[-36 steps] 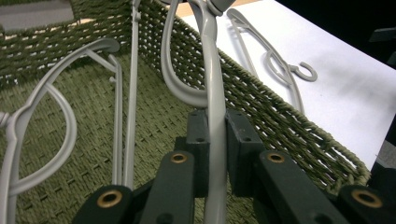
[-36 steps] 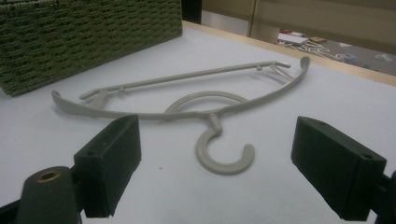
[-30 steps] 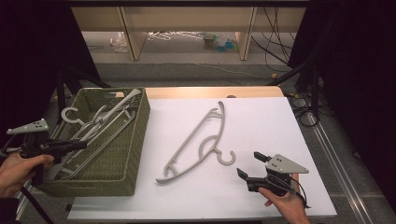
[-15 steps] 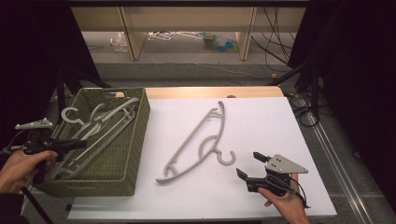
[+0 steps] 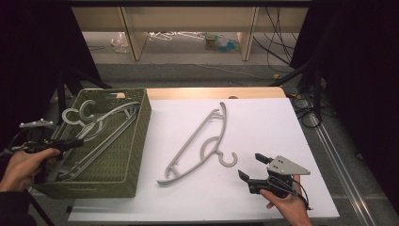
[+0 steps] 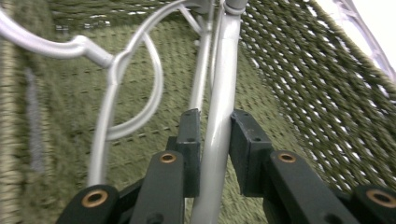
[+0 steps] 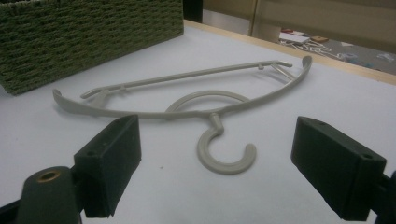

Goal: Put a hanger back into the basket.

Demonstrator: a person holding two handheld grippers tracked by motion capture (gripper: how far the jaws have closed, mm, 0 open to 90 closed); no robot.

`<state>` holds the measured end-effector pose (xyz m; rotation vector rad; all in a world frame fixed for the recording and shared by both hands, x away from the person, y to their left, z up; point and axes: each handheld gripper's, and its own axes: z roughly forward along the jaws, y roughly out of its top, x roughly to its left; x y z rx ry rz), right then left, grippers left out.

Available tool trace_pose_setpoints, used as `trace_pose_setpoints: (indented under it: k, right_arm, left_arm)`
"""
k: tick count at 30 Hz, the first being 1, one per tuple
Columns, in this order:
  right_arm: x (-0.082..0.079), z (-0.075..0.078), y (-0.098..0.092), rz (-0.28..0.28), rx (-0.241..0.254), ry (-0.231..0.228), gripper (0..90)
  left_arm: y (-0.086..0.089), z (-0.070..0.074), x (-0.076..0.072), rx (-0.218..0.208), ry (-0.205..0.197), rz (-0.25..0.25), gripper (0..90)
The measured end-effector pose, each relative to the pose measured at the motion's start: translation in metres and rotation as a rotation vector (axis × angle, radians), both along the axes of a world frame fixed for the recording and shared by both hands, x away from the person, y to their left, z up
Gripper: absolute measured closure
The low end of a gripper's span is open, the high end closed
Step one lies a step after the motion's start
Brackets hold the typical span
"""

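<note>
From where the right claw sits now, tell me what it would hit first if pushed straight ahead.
Most likely the grey hanger on the white table: its hook lies straight ahead of the open right claw. Depth is hard to judge.

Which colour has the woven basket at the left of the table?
Olive green; the basket shows best in the high view.

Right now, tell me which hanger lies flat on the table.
The beige hanger lying alone on the white table; the other hangers are piled in the green basket.
</note>
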<state>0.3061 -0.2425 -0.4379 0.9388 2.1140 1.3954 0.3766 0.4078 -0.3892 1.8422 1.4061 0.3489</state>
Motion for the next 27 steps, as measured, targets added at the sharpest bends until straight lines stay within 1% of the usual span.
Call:
trace_pose_setpoints:
  k: [2,3,4,5,7,8,9,10,11,13,14,16,17,18,19,21,22,23,24,25,26,27]
  right_arm:
    - [0.0,0.0,0.0,0.0,0.0,0.0,17.0]
    - [0.001,0.0,0.0,0.0,-0.005,-0.019,17.0]
    - [0.0,0.0,0.0,-0.001,-0.001,-0.003,17.0]
    - [0.001,0.0,0.0,0.0,-0.005,-0.019,17.0]
    - [0.001,0.0,0.0,0.0,-0.004,-0.017,17.0]
    - [0.0,0.0,0.0,-0.001,0.0,-0.001,17.0]
    - [0.0,0.0,0.0,-0.001,0.0,-0.001,17.0]
    - [0.0,0.0,0.0,-0.001,0.004,0.006,17.0]
    - [0.0,0.0,0.0,-0.001,0.004,0.008,17.0]
    - [0.0,0.0,0.0,0.0,0.004,0.005,17.0]
    - [0.0,0.0,0.0,-0.003,0.006,0.004,17.0]
    - [0.0,0.0,0.0,-0.003,0.006,0.005,17.0]
    - [0.0,0.0,0.0,-0.002,0.006,0.005,17.0]
    - [0.0,0.0,0.0,-0.002,0.006,0.005,17.0]
    - [0.0,0.0,0.0,-0.002,0.006,0.006,17.0]
    - [0.0,0.0,0.0,-0.002,0.006,0.006,17.0]
    - [0.001,0.0,0.0,0.0,-0.003,-0.014,17.0]
    - [0.0,0.0,0.0,0.001,0.002,0.001,17.0]
    - [0.0,0.0,0.0,-0.002,0.004,-0.001,17.0]
    - [0.0,0.0,0.0,-0.002,0.003,-0.001,17.0]
    - [0.0,0.0,0.0,-0.002,0.007,0.005,17.0]
    - [0.0,0.0,0.0,-0.002,0.006,0.005,17.0]
  left_arm:
    - [0.0,0.0,0.001,0.024,-0.001,0.023,73.7]
    - [0.0,0.001,0.001,0.041,-0.003,0.039,73.6]
    - [-0.001,0.001,0.001,0.053,-0.004,0.049,73.6]
    - [-0.001,0.0,0.002,0.07,-0.009,0.062,73.7]
    - [-0.001,0.0,0.004,0.105,-0.007,0.08,73.9]
    - [0.003,0.001,0.005,0.167,0.015,0.055,74.0]
    - [0.003,0.001,0.005,0.167,0.015,0.055,74.1]
    - [0.002,0.0,0.006,0.17,0.019,0.066,74.1]
    - [0.002,-0.002,0.007,0.188,0.023,0.089,73.8]
    - [0.004,-0.003,0.008,0.183,0.029,0.094,73.7]
    - [0.006,-0.005,0.009,0.167,0.031,0.108,74.1]
    - [0.007,-0.006,0.009,0.167,0.029,0.118,74.3]
    - [0.008,-0.007,0.009,0.175,0.033,0.112,74.4]
    - [0.009,-0.008,0.009,0.168,0.033,0.119,74.5]
    - [0.009,-0.009,0.009,0.169,0.04,0.126,74.6]
    - [0.01,-0.01,0.01,0.174,0.047,0.121,74.3]
    - [0.01,-0.011,0.009,0.168,0.042,0.132,73.9]
    - [0.013,-0.012,0.009,0.164,0.045,0.149,73.2]
    - [0.013,-0.012,0.009,0.164,0.045,0.149,72.8]
    - [0.014,-0.013,0.008,0.162,0.044,0.163,72.7]
    - [0.014,-0.013,0.008,0.162,0.044,0.163,72.1]
    - [0.015,-0.012,0.008,0.176,0.045,0.168,70.8]
